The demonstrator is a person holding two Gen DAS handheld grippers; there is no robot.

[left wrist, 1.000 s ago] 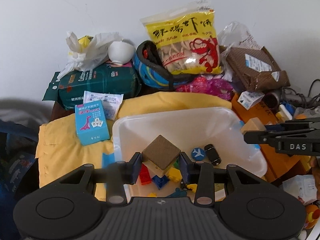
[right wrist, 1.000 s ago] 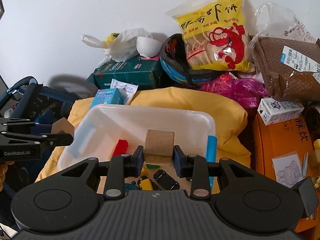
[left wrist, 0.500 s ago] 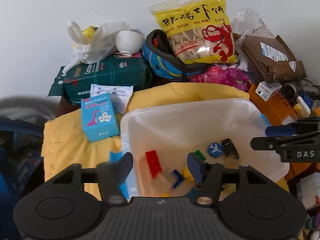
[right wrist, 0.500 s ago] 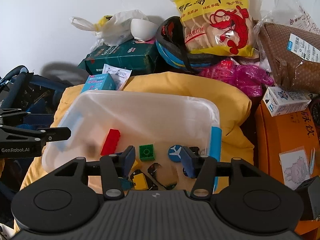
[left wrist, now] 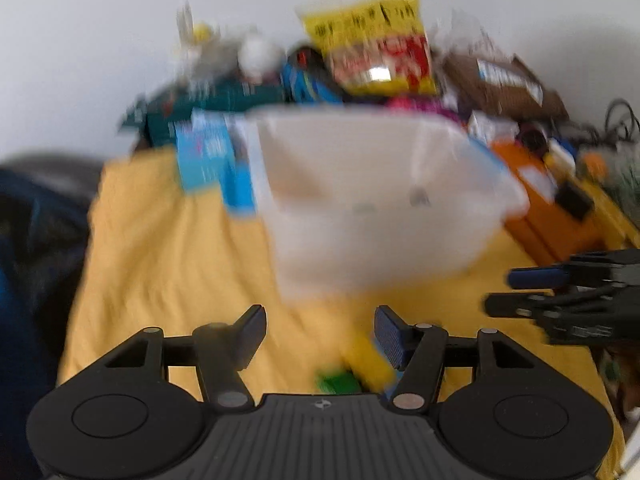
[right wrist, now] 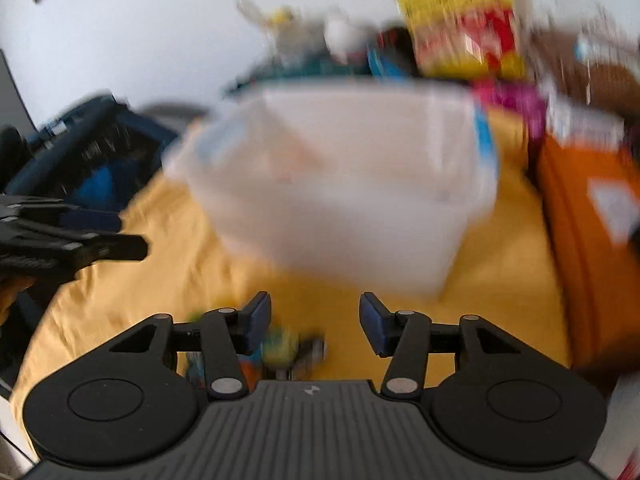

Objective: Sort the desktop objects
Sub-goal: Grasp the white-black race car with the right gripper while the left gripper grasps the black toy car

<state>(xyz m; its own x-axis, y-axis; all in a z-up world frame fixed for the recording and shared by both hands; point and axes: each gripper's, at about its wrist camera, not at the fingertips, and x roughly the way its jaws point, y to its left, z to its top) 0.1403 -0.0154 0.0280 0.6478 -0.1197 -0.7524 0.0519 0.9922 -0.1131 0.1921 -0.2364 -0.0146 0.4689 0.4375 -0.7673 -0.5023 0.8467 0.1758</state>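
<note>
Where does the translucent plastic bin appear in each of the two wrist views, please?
Left wrist view: the translucent plastic bin fills the centre, beyond the open left gripper, on the yellow cloth.
Right wrist view: the bin sits centre, slightly left, beyond the open right gripper.
Shared landmark: the yellow snack bag stands behind the bin in both, blurred.

No legible text; frames blurred.
</note>
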